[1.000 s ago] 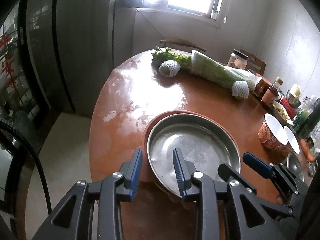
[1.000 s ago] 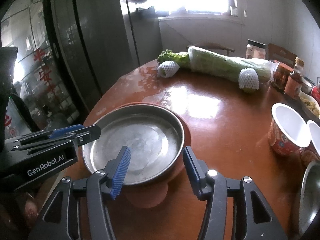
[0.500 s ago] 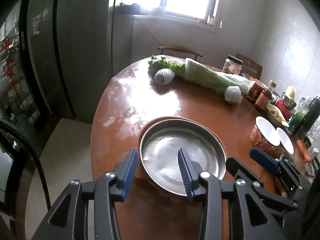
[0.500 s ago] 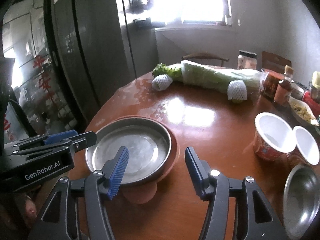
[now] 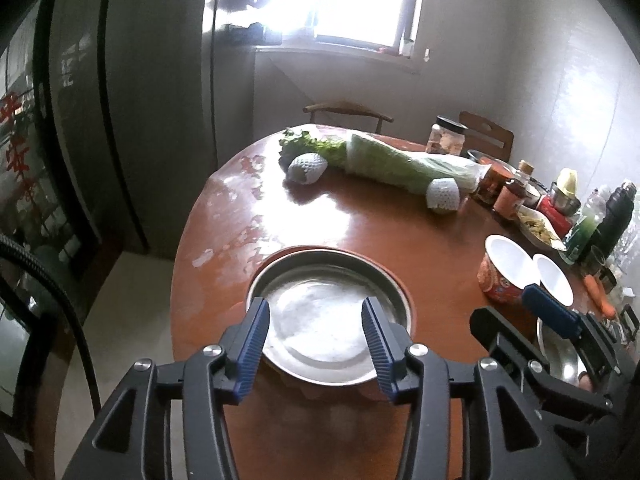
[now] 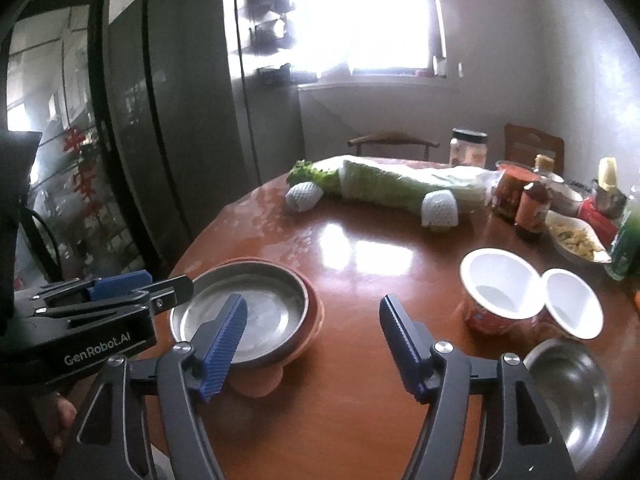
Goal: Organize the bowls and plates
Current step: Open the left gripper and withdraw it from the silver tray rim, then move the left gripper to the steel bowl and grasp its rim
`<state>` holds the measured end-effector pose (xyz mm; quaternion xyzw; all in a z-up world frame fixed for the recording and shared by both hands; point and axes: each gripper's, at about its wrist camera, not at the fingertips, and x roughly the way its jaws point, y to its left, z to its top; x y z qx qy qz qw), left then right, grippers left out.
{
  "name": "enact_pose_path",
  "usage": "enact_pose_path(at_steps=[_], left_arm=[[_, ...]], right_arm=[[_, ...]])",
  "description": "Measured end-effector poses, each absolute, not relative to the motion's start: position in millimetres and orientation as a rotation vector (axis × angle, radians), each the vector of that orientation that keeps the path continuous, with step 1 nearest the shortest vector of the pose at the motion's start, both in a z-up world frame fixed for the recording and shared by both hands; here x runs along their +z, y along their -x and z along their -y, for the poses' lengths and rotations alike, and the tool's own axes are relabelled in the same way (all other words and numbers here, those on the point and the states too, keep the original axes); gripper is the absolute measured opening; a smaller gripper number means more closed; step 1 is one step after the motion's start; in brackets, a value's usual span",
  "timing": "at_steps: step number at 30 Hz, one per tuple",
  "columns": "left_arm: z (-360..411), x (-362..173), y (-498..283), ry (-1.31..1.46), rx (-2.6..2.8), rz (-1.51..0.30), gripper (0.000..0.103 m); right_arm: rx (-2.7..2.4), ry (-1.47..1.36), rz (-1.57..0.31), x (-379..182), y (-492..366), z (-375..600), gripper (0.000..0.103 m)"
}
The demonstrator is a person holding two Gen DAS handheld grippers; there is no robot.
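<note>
Steel plate (image 5: pixel 328 320) stacked on brown plate (image 6: pixel 314 316), near tabletop (image 5: pixel 360 224) edge; both grippers' fingers just opened, empty. Risk: bumped stack slides off.

The left hand-held gripper (image 5: pixel 314 344) points down at a slant. Its jaws have just been opening, and nothing is squeezed between them. The right hand-held gripper (image 6: pixel 312 346) sits just beside it, also tilted down. Its jaws have just been opening wider, with nothing between them.
</note>
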<state>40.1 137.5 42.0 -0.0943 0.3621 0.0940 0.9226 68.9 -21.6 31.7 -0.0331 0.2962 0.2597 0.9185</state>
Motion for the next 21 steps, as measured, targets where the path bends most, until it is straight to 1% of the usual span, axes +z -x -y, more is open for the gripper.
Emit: enact_pose_path(at_steps=[11,21], left_arm=[[-93,57,-39,0.158,0.132,-0.726,0.05],[-43,63,-48,0.126,0.051,-0.726,0.051]], right_arm=[[0.481,0.047,-0.545,51,-59,68,0.073],[0.34,0.002,-0.49,66,-57,142,0.073]])
